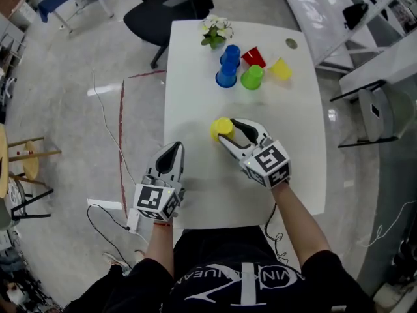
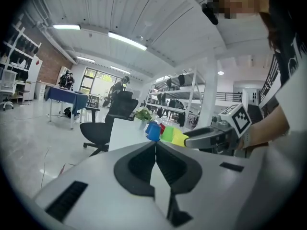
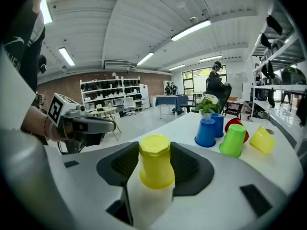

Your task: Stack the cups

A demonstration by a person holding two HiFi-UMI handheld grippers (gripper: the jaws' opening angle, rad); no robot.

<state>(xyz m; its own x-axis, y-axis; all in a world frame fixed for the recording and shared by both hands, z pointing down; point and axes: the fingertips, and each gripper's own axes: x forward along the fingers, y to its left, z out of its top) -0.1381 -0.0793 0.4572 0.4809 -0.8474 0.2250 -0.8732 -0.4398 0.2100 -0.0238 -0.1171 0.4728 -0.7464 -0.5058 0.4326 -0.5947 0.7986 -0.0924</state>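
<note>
Spotter: Left gripper (image 1: pixel 174 147) comes first, nearest to you at the near edge of the table (image 1: pixel 195 109). In its own view (image 2: pixel 155 145) your jaws are pressed together with nothing between them.

Checker: Agreed, it's clenched on nothing. Your right gripper (image 1: pixel 229 129) sits a little further out, over the middle of the table, angled toward the left.

Spotter: Its own view (image 3: pixel 154 152) shows the near yellow cup (image 3: pixel 154 164) upside down between your jaws, with a pad against each side. You're grasping it. From the head view that cup (image 1: pixel 220 128) is right at your fingertips, well apart from the other cups.

Checker: Beyond it, toward the far end, you have the cluster. The two blue cups (image 1: pixel 227 67) stand upside down, touching each other. The green cup (image 1: pixel 251 77), also upside down, is just beside them on the right.

Spotter: The red cup (image 1: pixel 253 57) is behind the green one, and I can't tell how it rests. The far yellow cup (image 1: pixel 281 69) is at the right end of the group.

Checker: The potted flowers (image 1: pixel 215 31) stand at the far edge, just past the blue cups. An office chair (image 1: pixel 163 12) is on the floor beyond the table.
</note>
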